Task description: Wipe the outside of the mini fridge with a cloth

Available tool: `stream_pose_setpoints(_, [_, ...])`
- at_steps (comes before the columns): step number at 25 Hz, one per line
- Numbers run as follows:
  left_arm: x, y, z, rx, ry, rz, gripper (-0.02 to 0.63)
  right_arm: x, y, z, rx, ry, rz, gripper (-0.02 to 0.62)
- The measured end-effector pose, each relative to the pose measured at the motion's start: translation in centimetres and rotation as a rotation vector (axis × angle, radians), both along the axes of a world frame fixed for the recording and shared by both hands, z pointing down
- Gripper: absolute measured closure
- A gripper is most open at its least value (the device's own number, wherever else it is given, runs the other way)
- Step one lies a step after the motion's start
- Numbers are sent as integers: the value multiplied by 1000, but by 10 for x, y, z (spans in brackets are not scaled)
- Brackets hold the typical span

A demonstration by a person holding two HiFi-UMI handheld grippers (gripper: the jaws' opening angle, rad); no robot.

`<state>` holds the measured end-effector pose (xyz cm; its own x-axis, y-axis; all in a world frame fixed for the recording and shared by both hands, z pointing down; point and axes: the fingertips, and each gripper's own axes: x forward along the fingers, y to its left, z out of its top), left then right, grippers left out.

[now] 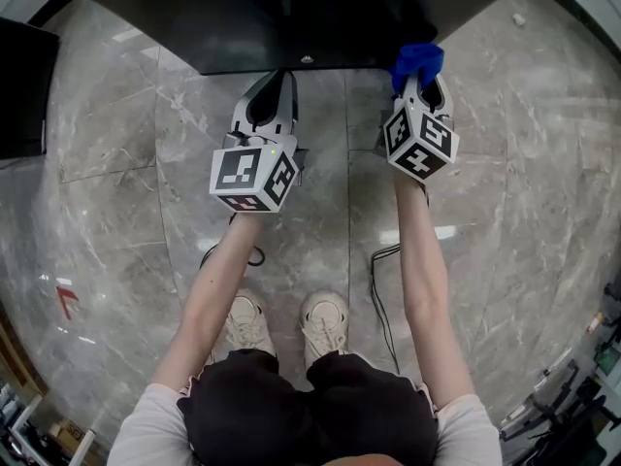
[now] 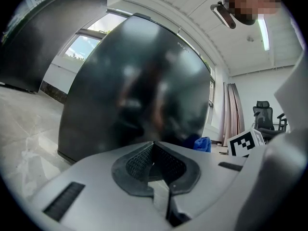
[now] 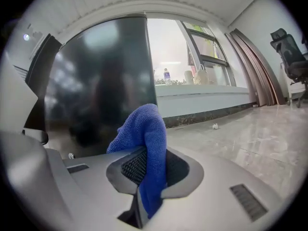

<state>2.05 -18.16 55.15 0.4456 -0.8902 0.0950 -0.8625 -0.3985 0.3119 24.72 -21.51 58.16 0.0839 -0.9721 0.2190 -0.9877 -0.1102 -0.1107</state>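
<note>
As R gripper clamps it, blue cloth pokes up near fridge.

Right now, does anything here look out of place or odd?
Only one thing: a small white scrap lies on the floor beside the mini fridge, like litter. The blue cloth sits clamped in the right tongs.

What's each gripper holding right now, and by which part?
Right gripper pinches the blue cloth at a bunched fold, the rest poking out past the jaws. Left gripper is shut, empty.
</note>
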Motion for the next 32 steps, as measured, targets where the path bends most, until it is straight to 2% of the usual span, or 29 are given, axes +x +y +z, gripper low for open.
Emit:
stream_pose_setpoints(8, [-1,-5,11,-13,-6,-14,601,15,-3,6,4,30,9,514])
stream_pose_setpoints(15, [-13,-8,13,-18,-7,-39,601,29,-4,11,-17,10,49,514])
stream_pose_setpoints(25, [-19,-9,4,3,-11,-52,601,25,11,0,5,-40,73,515])
stream_pose_setpoints(29, [-21,-4,-21,16,-52,-41,601,16,32,-24,8,-57,85,514])
stream_pose_setpoints(32, [-26,-2,-77,24,-45,-52,601,-3,51,-67,-25,-28,65,514])
